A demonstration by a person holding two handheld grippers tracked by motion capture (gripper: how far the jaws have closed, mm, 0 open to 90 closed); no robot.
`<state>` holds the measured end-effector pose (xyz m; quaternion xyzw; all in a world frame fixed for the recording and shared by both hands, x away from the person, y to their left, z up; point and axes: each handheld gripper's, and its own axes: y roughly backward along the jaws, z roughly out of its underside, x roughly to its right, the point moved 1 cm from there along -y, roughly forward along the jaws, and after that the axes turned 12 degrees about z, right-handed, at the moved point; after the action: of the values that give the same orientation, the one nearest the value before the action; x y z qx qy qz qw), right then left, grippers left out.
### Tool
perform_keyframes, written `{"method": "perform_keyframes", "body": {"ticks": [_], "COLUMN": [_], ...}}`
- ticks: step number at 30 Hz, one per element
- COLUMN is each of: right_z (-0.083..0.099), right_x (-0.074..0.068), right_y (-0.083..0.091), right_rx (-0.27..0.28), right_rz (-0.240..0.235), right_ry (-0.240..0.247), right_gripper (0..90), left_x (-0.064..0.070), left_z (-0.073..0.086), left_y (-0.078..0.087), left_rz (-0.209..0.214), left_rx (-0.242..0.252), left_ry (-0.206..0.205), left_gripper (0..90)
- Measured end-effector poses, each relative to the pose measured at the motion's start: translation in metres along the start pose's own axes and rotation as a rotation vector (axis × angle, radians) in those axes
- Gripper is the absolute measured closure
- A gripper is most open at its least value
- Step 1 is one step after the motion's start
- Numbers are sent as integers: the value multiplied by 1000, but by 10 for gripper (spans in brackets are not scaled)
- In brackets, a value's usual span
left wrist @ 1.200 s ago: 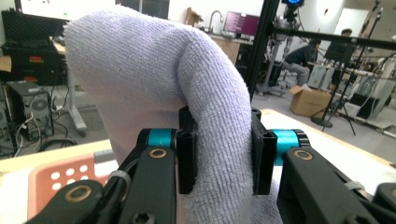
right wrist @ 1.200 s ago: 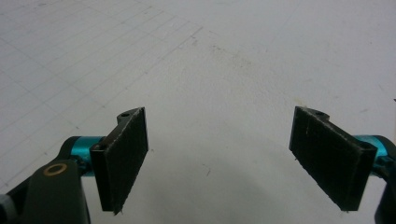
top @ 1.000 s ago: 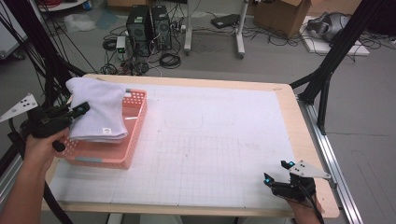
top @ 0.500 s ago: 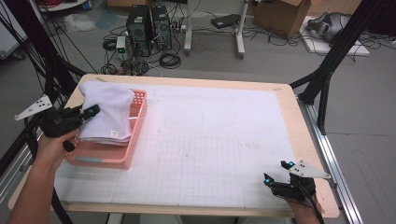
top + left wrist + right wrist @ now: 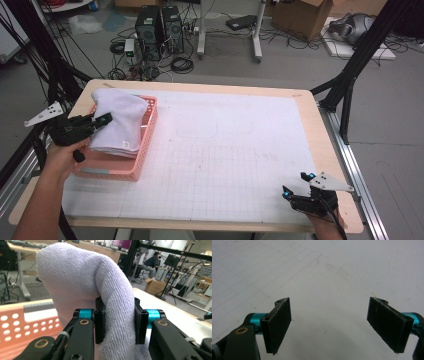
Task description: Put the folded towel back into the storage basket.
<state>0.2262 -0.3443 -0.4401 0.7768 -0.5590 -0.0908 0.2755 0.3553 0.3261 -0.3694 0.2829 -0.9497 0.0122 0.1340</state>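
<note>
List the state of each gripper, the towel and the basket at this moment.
left gripper: shut on the white towel.
right gripper: open, holding nothing, over the mat.
white towel: folded, pinched, draped over the basket.
pink basket: upright on the table.

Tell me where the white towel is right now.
In the high view the white towel is at the table's left side, over the pink basket, pinched by the left gripper; the left gripper view shows its jaws clamped on a fold.
</note>
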Motion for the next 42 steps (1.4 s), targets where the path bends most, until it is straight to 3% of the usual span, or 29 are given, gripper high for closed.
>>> {"method": "perform_keyframes", "body": {"ticks": [10,18,25,28,31,37,40,42], "right_z": [1,1,1,2,1,2,2,1], "right_x": [-1,-2,-2,-2,-2,-3,-3,-3], "right_y": [-1,-3,-3,-3,-4,-4,-3,-3], "right_rx": [-8,-9,-13,-14,-16,-19,-18,-21], "right_rz": [-3,-6,-5,-4,-6,-6,-5,-4], "right_ry": [-1,0,0,-1,3,5,6,7], "right_gripper": [187,187,187,187,187,187,187,187], "left_x": [-9,-10,-20,-24,-27,-24,-18,-12], "left_z": [8,11,16,17,18,11,5,2], "left_y": [-5,-12,-14,-13,-11,-1,2,3], "left_rz": [-34,2,-124,-192,-248,-353,-409,-423], "left_rx": [-73,-78,-166,-198,-224,-192,-182,-172], "left_ry": [55,63,136,214,258,219,163,118], "left_gripper": [678,679,619,506,419,388,370,372]}}
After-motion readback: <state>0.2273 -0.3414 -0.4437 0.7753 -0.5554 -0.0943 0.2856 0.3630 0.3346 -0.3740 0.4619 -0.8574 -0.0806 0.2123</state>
